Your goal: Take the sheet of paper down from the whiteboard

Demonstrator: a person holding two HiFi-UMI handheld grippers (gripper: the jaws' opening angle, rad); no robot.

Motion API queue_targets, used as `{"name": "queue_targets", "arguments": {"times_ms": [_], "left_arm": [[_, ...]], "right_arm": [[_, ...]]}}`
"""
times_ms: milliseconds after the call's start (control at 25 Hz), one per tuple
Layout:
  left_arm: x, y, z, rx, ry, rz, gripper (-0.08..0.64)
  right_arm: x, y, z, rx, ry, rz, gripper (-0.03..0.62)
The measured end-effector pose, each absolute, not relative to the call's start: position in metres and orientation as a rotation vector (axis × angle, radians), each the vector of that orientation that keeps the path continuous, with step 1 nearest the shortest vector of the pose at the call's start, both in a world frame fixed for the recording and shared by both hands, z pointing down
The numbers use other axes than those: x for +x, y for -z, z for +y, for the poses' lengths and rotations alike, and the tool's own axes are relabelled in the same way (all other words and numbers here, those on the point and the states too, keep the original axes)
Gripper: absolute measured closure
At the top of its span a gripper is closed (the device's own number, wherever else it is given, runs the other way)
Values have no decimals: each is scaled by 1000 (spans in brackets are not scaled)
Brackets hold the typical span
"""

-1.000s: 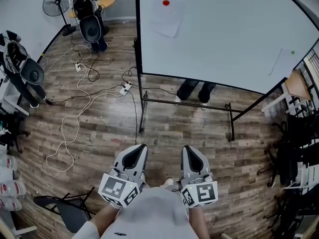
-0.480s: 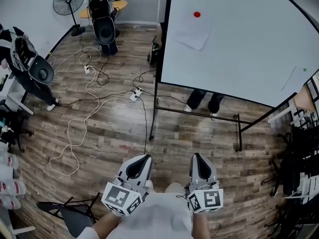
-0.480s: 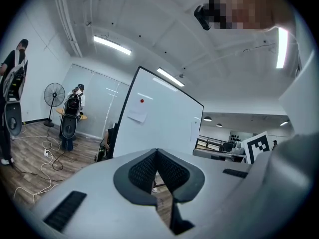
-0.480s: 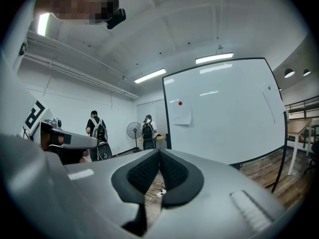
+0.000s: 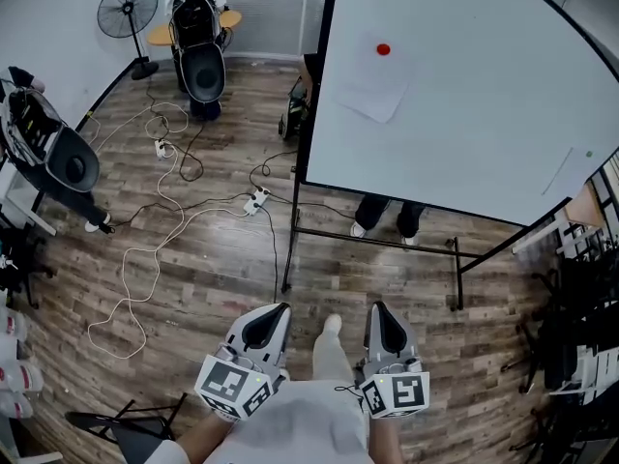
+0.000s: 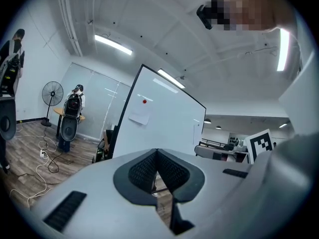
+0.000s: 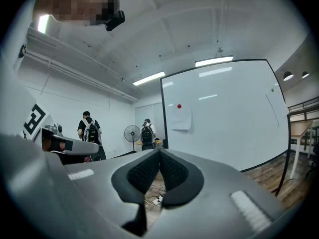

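Paper sheet (image 5: 373,91) well beyond right tool (image 5: 378,310)

The sheet of paper (image 5: 375,90) is white, the magnet (image 5: 383,49) red, the floor (image 5: 193,249) brown.

left gripper (image 5: 268,323): jaws together, empty, held low near the body, pointing forward | right gripper (image 5: 384,324): jaws together, empty, level beside the left, apart

A wood-plank floor (image 5: 208,269) stretches ahead of the left gripper (image 5: 277,311), with white cables (image 5: 155,251) looping across it to that gripper's left. Far ahead and left, a pedestal fan (image 5: 127,8) stands by the white wall (image 5: 53,27). Strip lights (image 6: 113,45) run along the ceiling.
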State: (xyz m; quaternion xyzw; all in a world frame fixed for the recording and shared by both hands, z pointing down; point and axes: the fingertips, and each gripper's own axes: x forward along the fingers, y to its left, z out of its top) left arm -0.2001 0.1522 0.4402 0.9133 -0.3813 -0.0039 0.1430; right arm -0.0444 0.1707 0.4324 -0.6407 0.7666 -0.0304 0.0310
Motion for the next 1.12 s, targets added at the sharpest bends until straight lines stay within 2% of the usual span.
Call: {"name": "queue_targets", "arguments": {"times_ms": [800,1120], "left_arm": [[-53,-394,-67,2621,54,-1311,554],[-6,-377,-127,2629,39,-1344,554]], "right_arm": [[97,-387,-66,-1699,-8,2559,579],[122,-379,-123,-1595,17,2576,566]]}}
